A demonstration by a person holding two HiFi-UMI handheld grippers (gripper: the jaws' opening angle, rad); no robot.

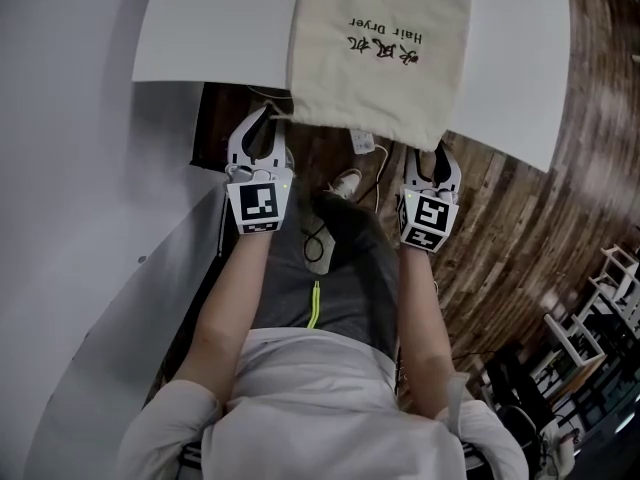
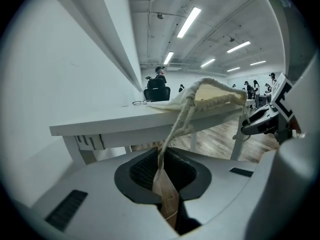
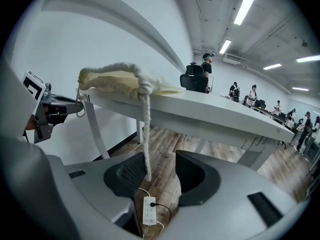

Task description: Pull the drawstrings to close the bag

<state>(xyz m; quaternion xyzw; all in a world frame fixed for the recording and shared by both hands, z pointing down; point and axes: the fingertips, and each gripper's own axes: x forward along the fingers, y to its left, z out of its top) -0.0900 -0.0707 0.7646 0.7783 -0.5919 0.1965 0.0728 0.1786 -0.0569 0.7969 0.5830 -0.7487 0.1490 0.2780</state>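
Observation:
A cream drawstring bag [image 1: 380,53] printed "Hair Dryer" lies on the white table [image 1: 200,28], its mouth overhanging the near edge. My left gripper [image 1: 264,126] is just below the bag's left corner. In the left gripper view, the left drawstring [image 2: 180,121] runs down from the bag [image 2: 215,96] into the left gripper [image 2: 162,159], whose jaws are closed on it. My right gripper [image 1: 432,163] sits under the bag's right corner. In the right gripper view, the right drawstring [image 3: 146,134] hangs loose between the wide jaws of the right gripper [image 3: 162,176], near the left-hand pad.
A white power strip [image 3: 149,211] with its cable lies on the wooden floor below. The person's shoe [image 1: 345,183] shows under the table edge. Glasses [image 2: 140,102] rest on the tabletop farther along. White table legs [image 3: 100,129] stand close by. People sit far off in the room.

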